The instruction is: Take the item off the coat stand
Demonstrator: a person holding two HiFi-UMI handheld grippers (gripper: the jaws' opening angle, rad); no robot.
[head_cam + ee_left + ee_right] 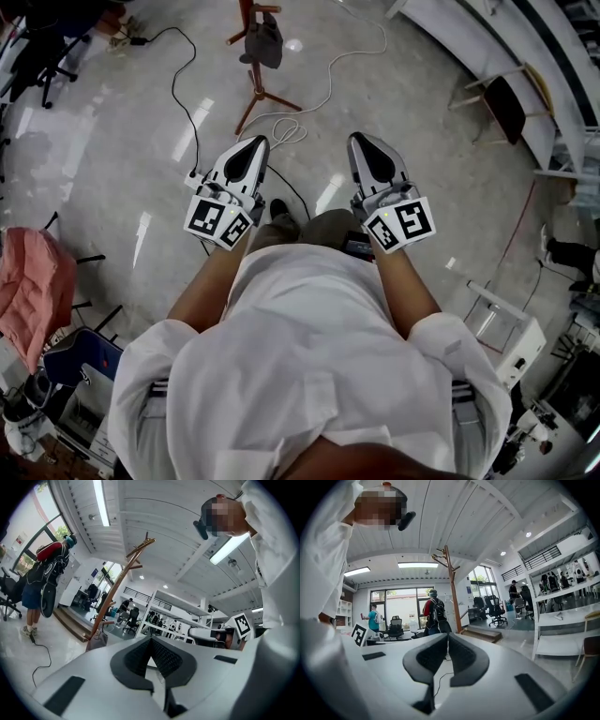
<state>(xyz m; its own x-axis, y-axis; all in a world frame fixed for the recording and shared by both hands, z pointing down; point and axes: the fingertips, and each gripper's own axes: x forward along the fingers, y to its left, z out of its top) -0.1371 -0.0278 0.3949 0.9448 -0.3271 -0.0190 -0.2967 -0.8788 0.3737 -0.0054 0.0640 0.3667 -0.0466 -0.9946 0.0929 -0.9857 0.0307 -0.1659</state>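
Note:
A reddish wooden coat stand (255,70) rises from the shiny floor ahead of me. A dark grey bag (264,42) hangs on it. My left gripper (256,142) and right gripper (362,141) are held side by side in front of my body, level, pointing toward the stand and well short of it. Both are shut with nothing between the pads. In the left gripper view the stand (120,581) leans left of the shut gripper (150,642), with the bag (97,641) low beside it. In the right gripper view the stand (451,590) is above the shut gripper (446,637); the bag is hidden.
White and black cables (328,84) trail over the floor around the stand's feet. A folding chair (506,105) stands at the far right, an office chair (42,56) far left, a pink cloth (33,291) at my left. A person with a backpack (433,613) is beyond the stand.

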